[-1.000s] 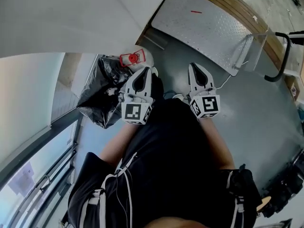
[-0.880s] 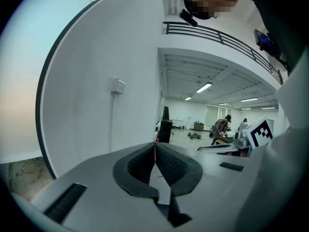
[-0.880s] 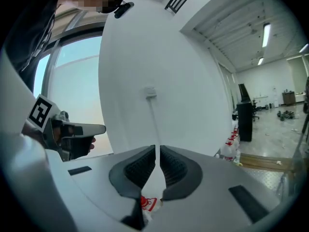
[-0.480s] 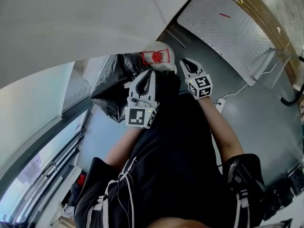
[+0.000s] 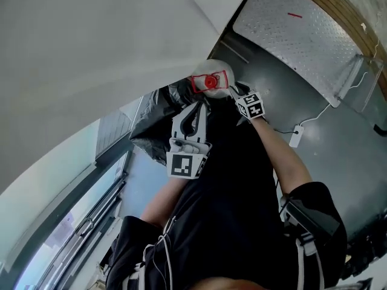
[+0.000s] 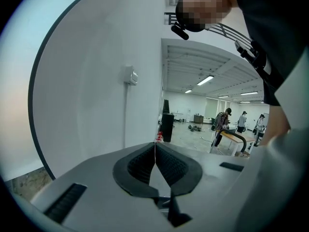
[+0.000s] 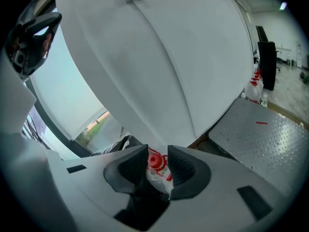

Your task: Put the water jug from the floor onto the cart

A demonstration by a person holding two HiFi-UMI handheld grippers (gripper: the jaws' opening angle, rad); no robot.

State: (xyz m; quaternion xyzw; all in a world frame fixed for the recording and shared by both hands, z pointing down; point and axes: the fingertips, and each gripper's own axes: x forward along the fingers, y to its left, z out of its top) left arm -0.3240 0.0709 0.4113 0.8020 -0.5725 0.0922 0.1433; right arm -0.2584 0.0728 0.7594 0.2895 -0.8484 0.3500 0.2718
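Note:
The water jug (image 5: 210, 71) is pale with a red cap (image 5: 210, 81) and stands on the floor against the white wall. My right gripper (image 5: 236, 93) reaches down to its right side. In the right gripper view its jaws (image 7: 158, 152) are opening, and the red cap (image 7: 155, 161) and jug neck show between them with a gap on each side. My left gripper (image 5: 199, 106) points at the jug from just below, and its jaws (image 6: 155, 148) are shut on nothing. The cart's metal deck (image 5: 302, 38) lies at the upper right.
A crumpled black plastic bag (image 5: 154, 122) lies left of the jug by the window frame. A white cable and plug (image 5: 296, 135) cross the grey floor near the cart (image 7: 263, 134). In the left gripper view, people stand far off in the hall.
Both grippers have closed in on the jug. The right one dropped down to its neck and its jaws went from shut to open. The left moved a little forward.

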